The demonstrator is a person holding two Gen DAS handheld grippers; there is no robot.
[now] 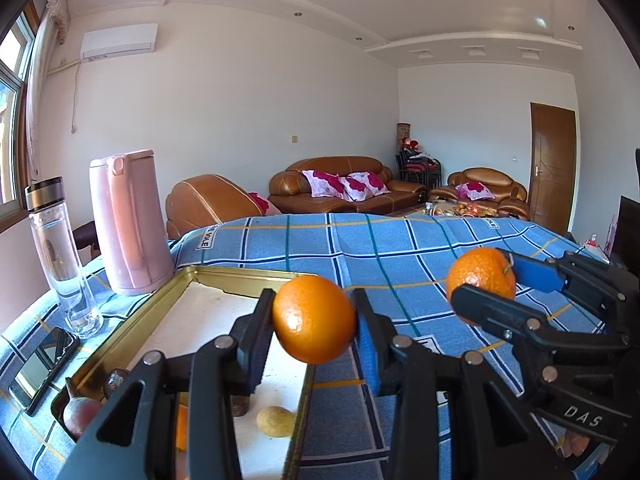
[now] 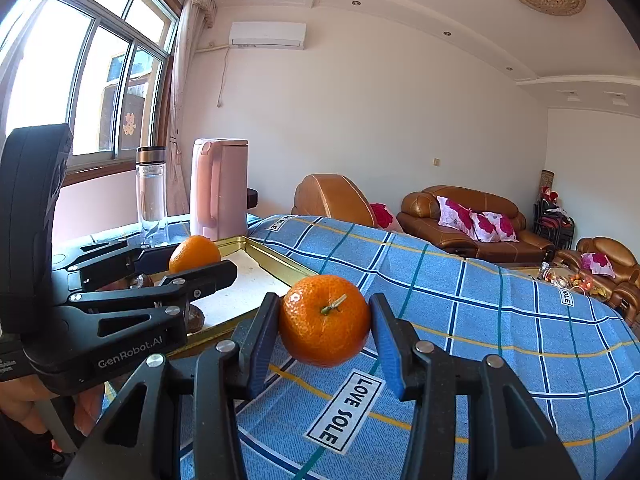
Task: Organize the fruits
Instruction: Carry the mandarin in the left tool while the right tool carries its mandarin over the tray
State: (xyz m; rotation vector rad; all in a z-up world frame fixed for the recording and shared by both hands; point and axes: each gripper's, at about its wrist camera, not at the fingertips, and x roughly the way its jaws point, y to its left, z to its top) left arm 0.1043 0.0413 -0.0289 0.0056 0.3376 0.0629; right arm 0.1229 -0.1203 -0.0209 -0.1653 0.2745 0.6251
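Oranges: each hand-held gripper, left [image 1: 314, 320] and right [image 2: 324, 320], pinches one, raised, pointing slightly downward.

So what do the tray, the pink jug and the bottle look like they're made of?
Tray: likely thin metal, shiny gold rim that mirrors light.
Jug: probably matte plastic, opaque, no glare.
Bottle: clear glass or plastic, can't tell which; see-through walls, metallic-looking band at the cap.

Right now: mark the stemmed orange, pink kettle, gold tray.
stemmed orange [image 2: 324, 320], right wrist view, front face by stem
pink kettle [image 1: 128, 224], left wrist view, body
gold tray [image 1: 236, 274], left wrist view, far rim
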